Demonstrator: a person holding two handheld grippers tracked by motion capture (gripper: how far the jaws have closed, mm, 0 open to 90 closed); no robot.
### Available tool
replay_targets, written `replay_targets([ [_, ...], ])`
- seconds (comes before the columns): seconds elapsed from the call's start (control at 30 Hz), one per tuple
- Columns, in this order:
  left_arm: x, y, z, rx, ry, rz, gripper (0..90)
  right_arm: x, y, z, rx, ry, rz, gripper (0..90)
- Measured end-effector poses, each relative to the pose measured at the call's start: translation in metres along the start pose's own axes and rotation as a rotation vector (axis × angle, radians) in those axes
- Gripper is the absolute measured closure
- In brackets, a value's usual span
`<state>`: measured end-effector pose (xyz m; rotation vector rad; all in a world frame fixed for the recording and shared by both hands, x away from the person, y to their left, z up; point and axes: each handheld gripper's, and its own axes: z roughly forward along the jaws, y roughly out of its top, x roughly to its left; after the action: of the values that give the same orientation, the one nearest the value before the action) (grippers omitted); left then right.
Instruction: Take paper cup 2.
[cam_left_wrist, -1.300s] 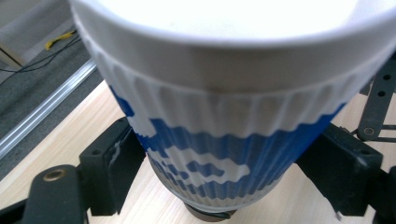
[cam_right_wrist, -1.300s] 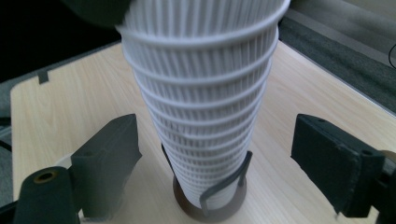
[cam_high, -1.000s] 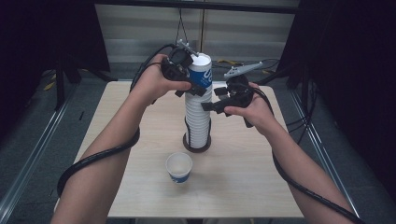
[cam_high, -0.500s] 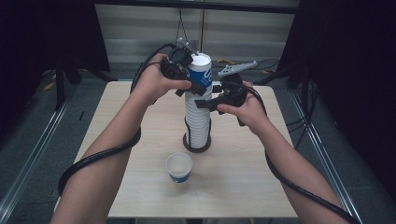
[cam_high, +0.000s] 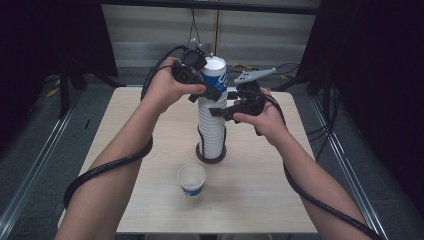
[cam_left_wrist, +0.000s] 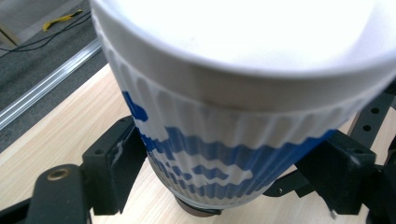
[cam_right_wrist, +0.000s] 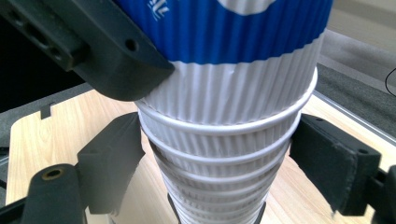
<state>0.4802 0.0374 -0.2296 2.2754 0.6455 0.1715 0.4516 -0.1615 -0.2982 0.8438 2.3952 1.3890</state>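
At the middle of the tabletop (cam_high: 150, 130) we see a tall stack of cups (cam_high: 210, 132) standing upright in a dark round holder (cam_high: 210, 156). Our left tool (cam_high: 210, 95) comes in from ten o'clock and grips the top cup (cam_high: 215, 77), blue and white, its pads pressed on both sides of the ribbed wall in the left gripper view. Our right tool (cam_high: 220, 112) reaches in from three o'clock, just below the left one; its jaws have just been closing, with the stack between them, and they sit at the rims of the cups beneath, the left pad touching, the right just beside. A single cup (cam_high: 191, 179) stands alone at six o'clock, near the holder.
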Motion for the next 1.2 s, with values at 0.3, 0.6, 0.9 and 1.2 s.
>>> replay_targets([
  [0.3, 0.000, 0.001, -0.003, -0.007, -0.006, -0.013, 20.7, 0.001, -0.001, -0.001, 0.007, -0.003, -0.021, 17.8],
  [0.6, 0.001, 0.001, -0.005, 0.003, 0.001, -0.027, 21.0, 0.001, -0.002, -0.001, 0.007, -0.007, -0.039, 21.4],
  [0.9, 0.000, 0.003, -0.007, 0.004, 0.006, -0.037, 21.5, 0.001, -0.003, 0.000, 0.003, -0.007, -0.033, 21.6],
  [1.2, 0.000, 0.005, -0.013, -0.020, 0.001, -0.039, 22.5, 0.002, -0.004, -0.001, 0.005, -0.012, -0.034, 21.7],
])
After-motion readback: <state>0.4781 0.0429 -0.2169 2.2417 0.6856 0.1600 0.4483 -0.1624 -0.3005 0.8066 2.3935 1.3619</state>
